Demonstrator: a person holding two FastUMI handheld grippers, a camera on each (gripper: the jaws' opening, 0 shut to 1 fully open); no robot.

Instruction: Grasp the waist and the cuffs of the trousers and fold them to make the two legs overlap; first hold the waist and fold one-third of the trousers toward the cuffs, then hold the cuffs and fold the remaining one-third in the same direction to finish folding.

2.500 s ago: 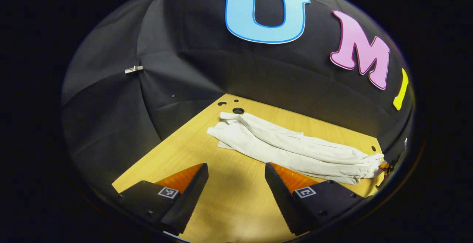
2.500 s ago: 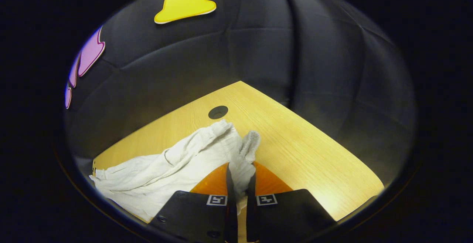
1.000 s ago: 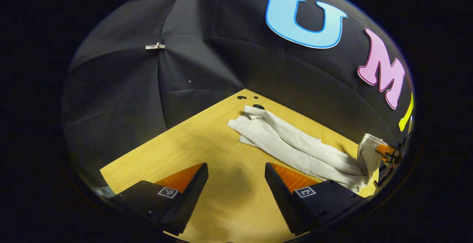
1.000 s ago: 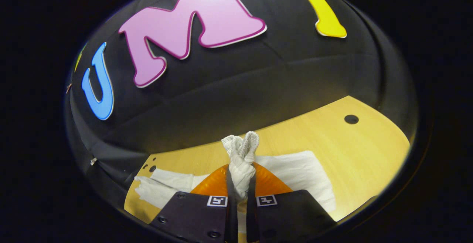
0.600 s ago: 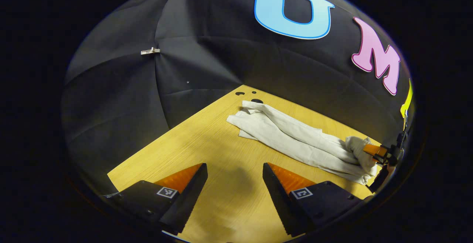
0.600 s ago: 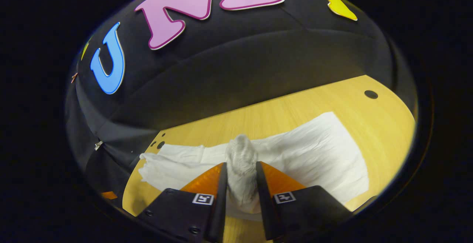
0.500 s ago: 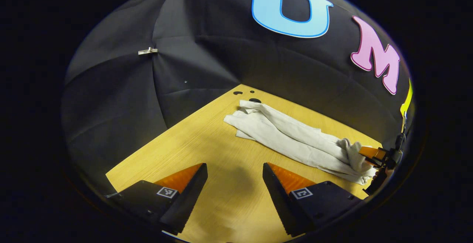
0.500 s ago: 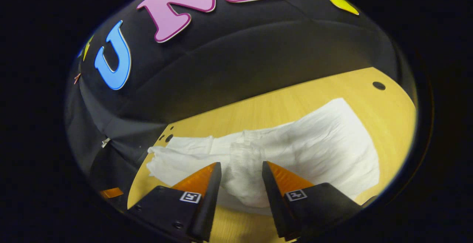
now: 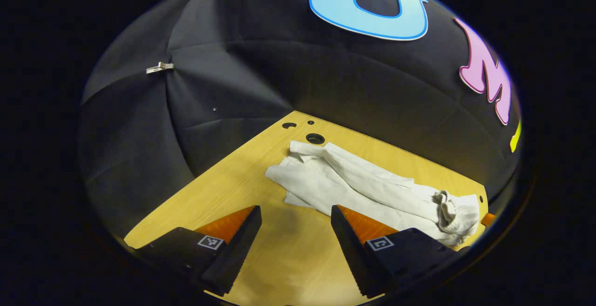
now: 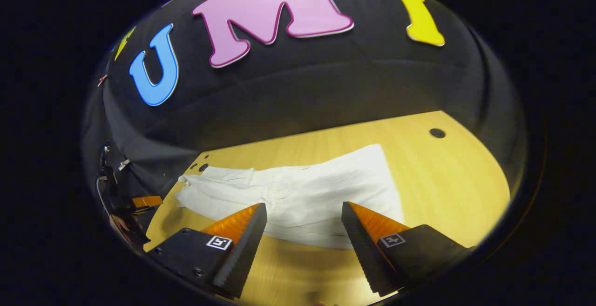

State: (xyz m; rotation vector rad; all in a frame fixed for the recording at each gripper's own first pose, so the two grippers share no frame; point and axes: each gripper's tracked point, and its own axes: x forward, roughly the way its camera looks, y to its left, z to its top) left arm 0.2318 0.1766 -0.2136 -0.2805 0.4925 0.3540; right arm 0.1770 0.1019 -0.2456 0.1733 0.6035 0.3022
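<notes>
In the right gripper view, the right gripper (image 10: 303, 231) sits at the bottom of the frame with its two fingers spread wide and nothing between them; bare wood shows in the gap nearest the camera, and beyond the fingertips lie the trousers (image 10: 298, 194). In the left gripper view, the left gripper (image 9: 294, 231) is likewise wide open and holds nothing, its fingers low in the frame over bare tabletop, with the near edge of the cloth just beyond the right-hand finger.

The pale trousers lie flat on the table (image 10: 456, 189). In the right gripper view their long axis runs across the middle of the frame, from a rumpled narrow end at centre left to a broad, straight-edged end at centre right. In the left gripper view (image 9: 363, 185) the same garment stretches diagonally from the upper centre down to the lower right, where the gathered waist (image 9: 454, 210) lies doubled back on top of the legs; the cuff end (image 9: 302, 150) points toward the far corner, just beside a round hole (image 9: 315, 138) in the wood.

The table is light yellow wood grain, with another hole (image 10: 437, 132) at the upper right of the right gripper view. Black cloth wall (image 9: 233, 78) rises behind the table on all sides, pinched by a small clip (image 9: 159, 68) at the upper left.
</notes>
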